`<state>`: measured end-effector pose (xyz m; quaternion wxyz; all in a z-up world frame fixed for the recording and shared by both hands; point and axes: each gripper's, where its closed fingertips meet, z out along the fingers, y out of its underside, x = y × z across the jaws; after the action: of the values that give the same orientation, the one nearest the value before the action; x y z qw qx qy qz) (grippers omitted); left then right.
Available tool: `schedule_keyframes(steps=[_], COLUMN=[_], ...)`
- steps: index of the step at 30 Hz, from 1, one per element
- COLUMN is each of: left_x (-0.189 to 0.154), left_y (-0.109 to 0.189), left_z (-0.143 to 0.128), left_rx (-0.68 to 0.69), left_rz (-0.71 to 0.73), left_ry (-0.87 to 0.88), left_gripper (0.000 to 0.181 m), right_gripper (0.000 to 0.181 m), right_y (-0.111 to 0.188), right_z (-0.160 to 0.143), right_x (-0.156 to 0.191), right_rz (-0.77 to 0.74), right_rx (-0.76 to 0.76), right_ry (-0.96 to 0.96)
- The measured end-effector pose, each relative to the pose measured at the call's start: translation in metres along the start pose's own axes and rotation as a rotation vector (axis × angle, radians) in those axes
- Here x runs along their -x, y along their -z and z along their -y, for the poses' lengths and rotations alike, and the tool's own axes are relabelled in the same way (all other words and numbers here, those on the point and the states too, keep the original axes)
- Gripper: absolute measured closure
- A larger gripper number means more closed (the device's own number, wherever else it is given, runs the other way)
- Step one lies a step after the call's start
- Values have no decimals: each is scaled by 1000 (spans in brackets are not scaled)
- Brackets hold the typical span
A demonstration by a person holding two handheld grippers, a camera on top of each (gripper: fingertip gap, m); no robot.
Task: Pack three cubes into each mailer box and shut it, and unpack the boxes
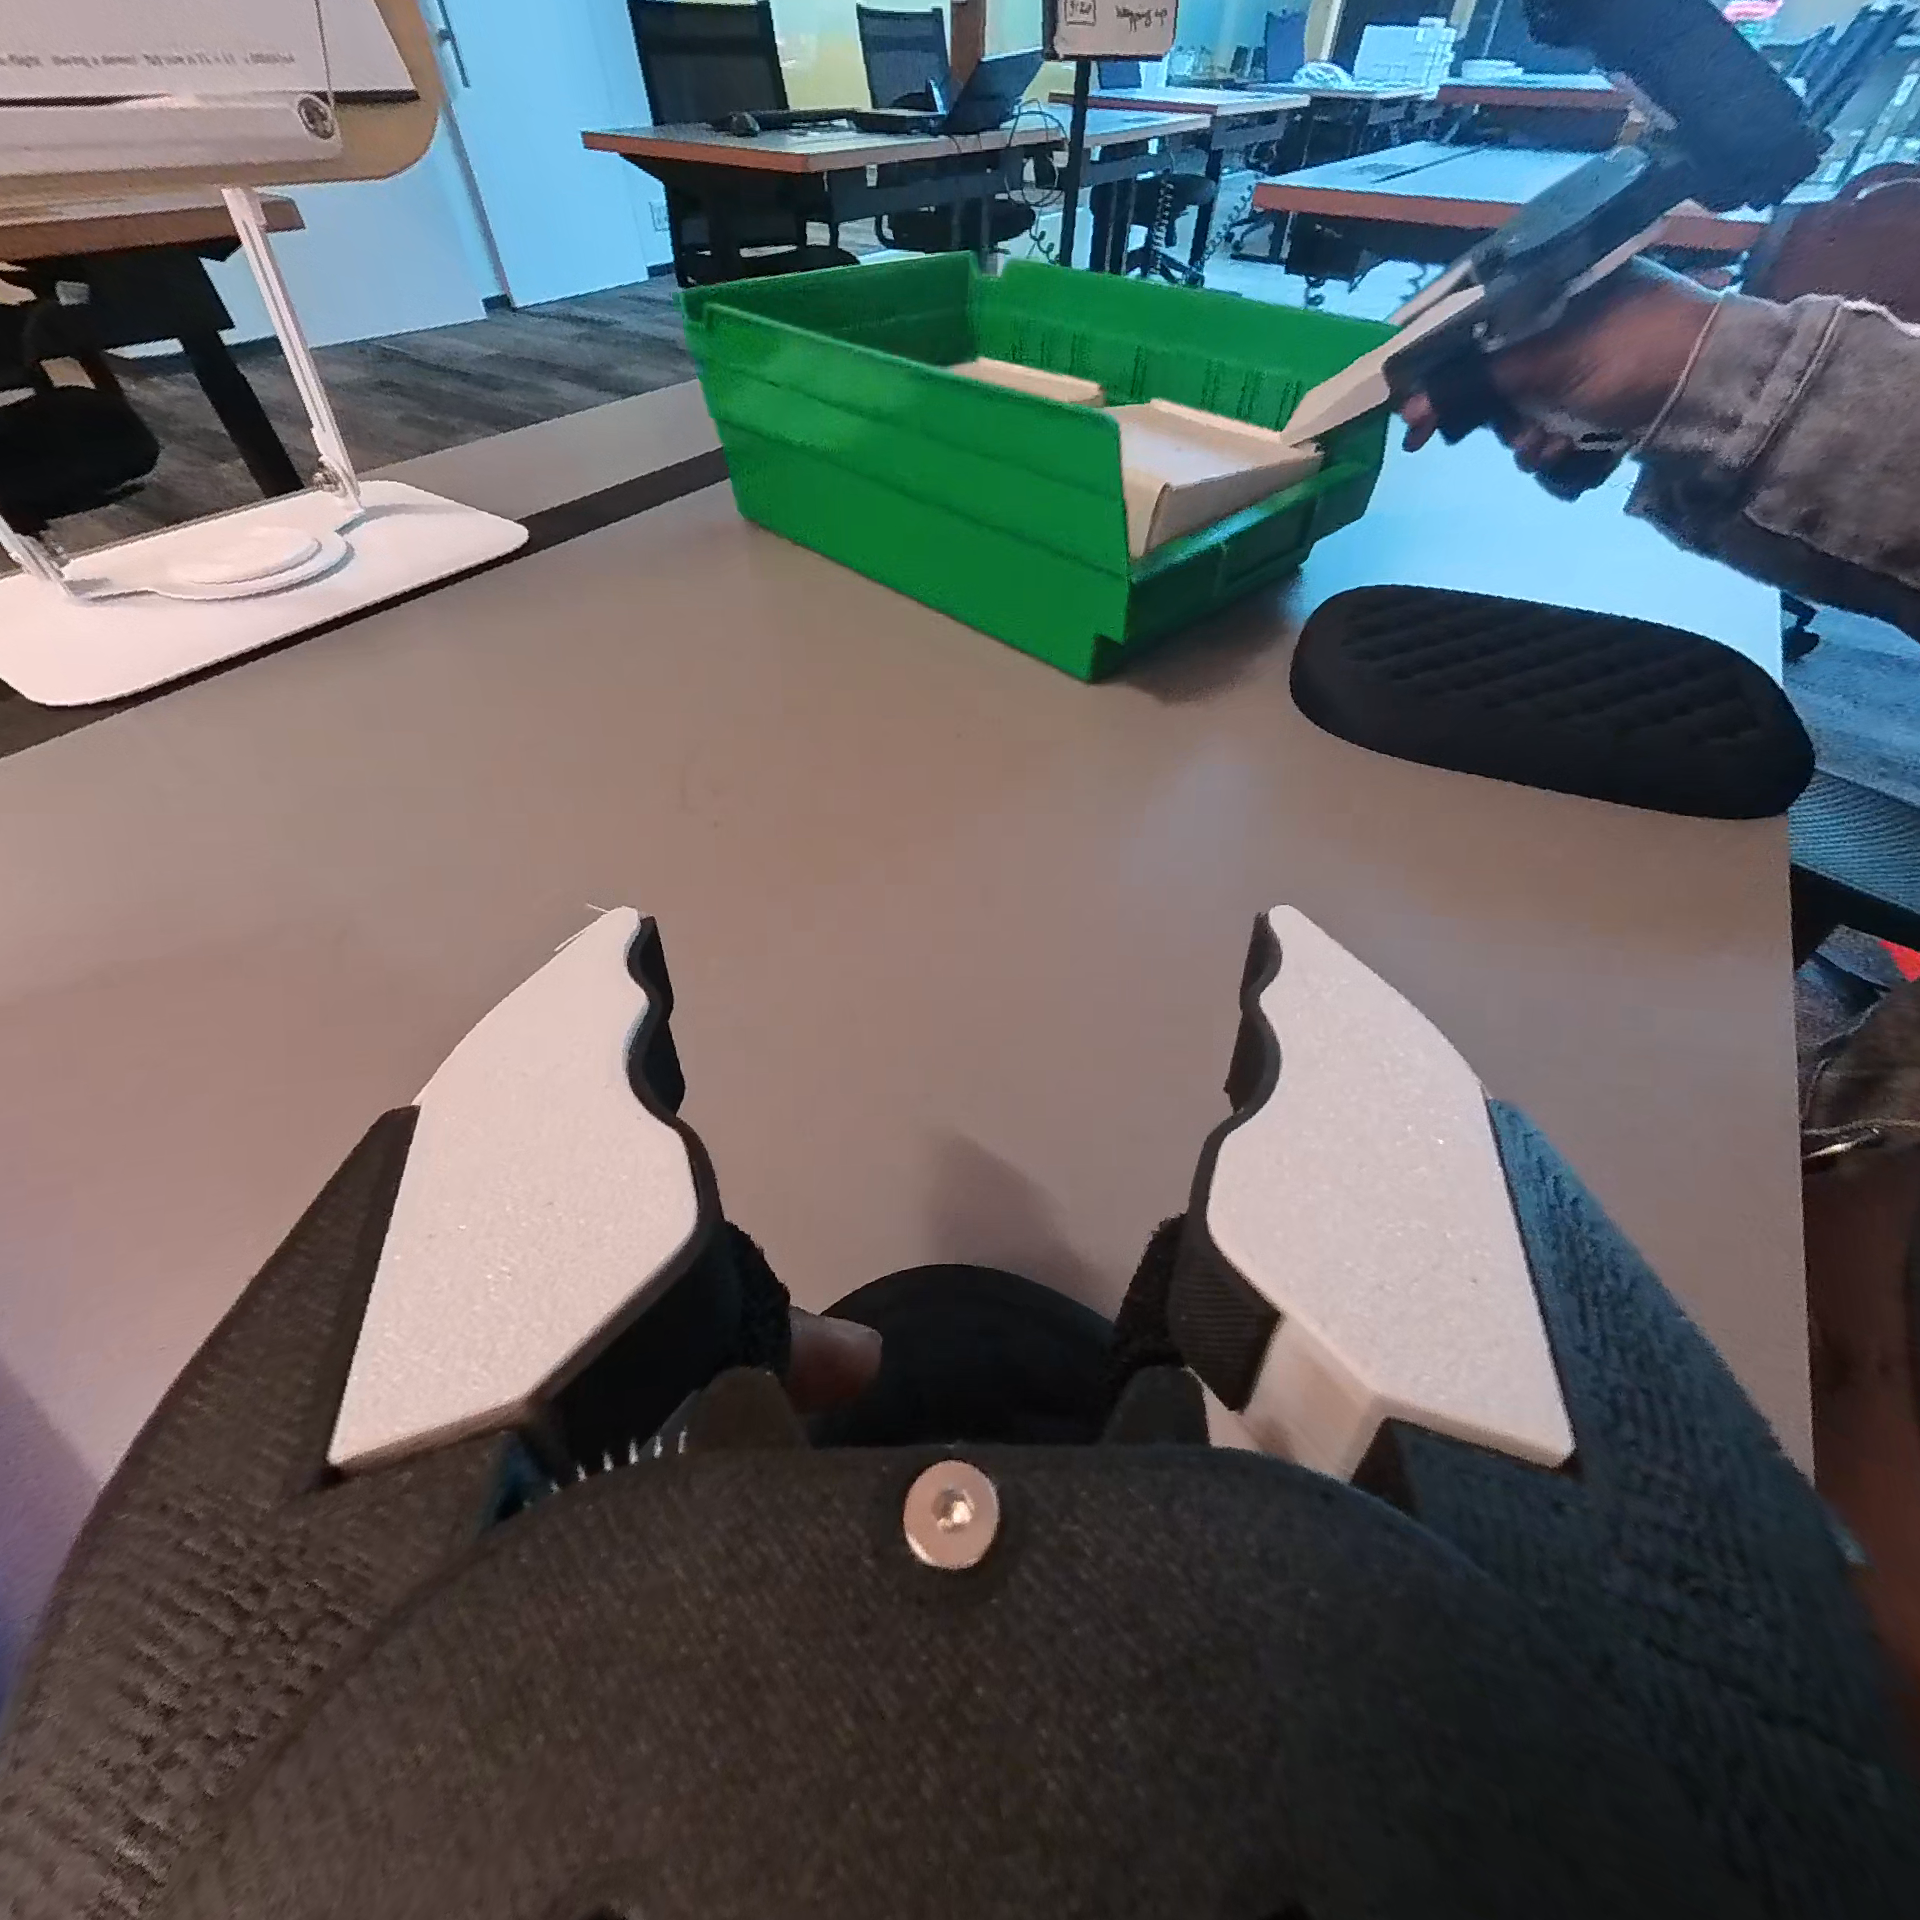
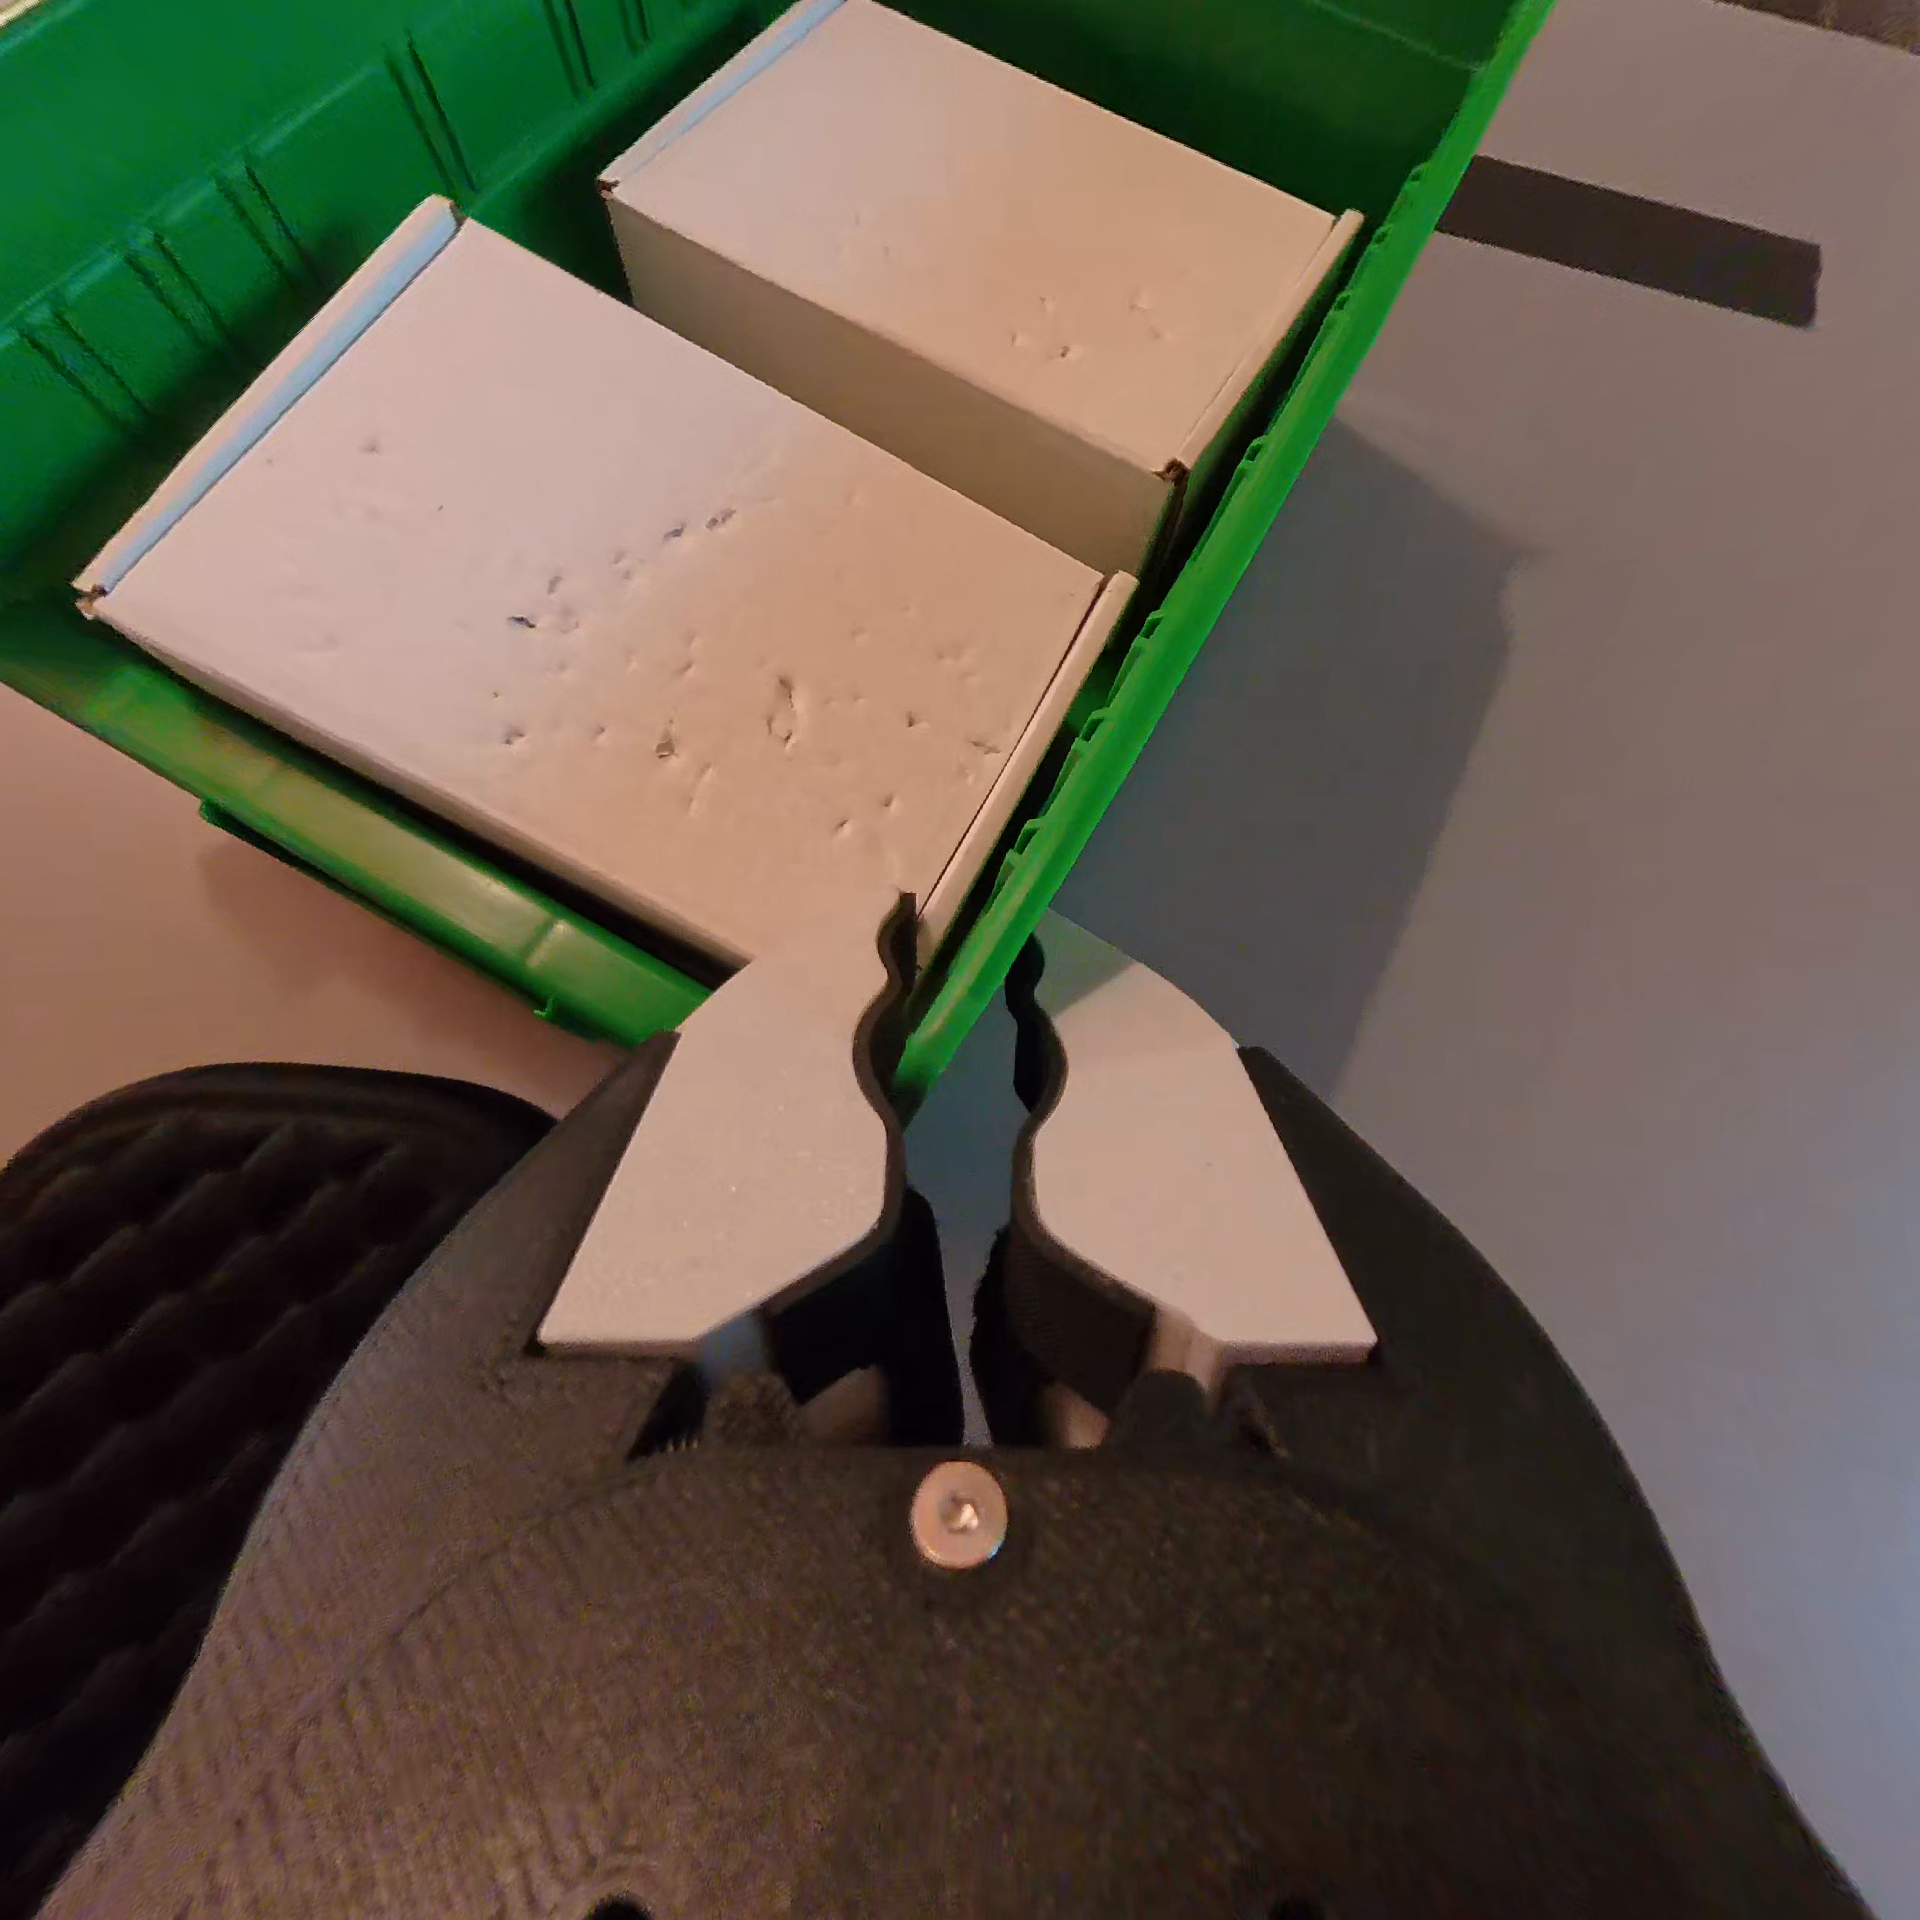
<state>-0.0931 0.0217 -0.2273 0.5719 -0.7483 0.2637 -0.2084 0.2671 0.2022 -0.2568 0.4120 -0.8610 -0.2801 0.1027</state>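
Note:
Two shut white mailer boxes lie side by side in a green bin point(image 2: 1226, 582): a near box point(image 2: 582, 644) and a far box point(image 2: 935, 281). My right gripper point(image 2: 961, 945) straddles the bin's near side wall at its corner, one finger inside beside the near box and one outside, closed onto the wall. In the left wrist view the bin point(image 1: 914, 540) stands at the table's far side, with the near box point(image 1: 1216, 478), the far box point(image 1: 1023, 379) and the right gripper point(image 1: 1309, 421) at its right wall. My left gripper point(image 1: 956, 925) is open and empty over the grey table. No cubes show.
A black ribbed pad point(image 1: 1548, 707) lies right of the bin near the table's right edge; it also shows in the right wrist view point(image 2: 187, 1247). A white tablet stand point(image 1: 239, 561) sits at the far left. A dark tape strip point(image 2: 1642, 260) marks the table beyond the bin. The tips of one gripper are about 40 cm away from the tips of the other.

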Motion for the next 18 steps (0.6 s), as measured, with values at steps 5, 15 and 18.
schedule_keyframes(steps=[5, 15, 18], left_x=[0, -1, -1], left_y=[0, 0, 0], left_z=[0, 0, 0], left_rx=[-1, -3, -4], left_rz=[-6, -12, -11], left_ry=[4, 0, -2], left_gripper=[77, 77, 77], right_gripper=[163, 163, 163], right_y=[-9, -24, -28], right_z=[11, 28, 33], right_x=[32, 79, 91], right_rz=[15, 66, 78], right_rx=[-4, -3, 3], right_ry=[89, 151, 175])
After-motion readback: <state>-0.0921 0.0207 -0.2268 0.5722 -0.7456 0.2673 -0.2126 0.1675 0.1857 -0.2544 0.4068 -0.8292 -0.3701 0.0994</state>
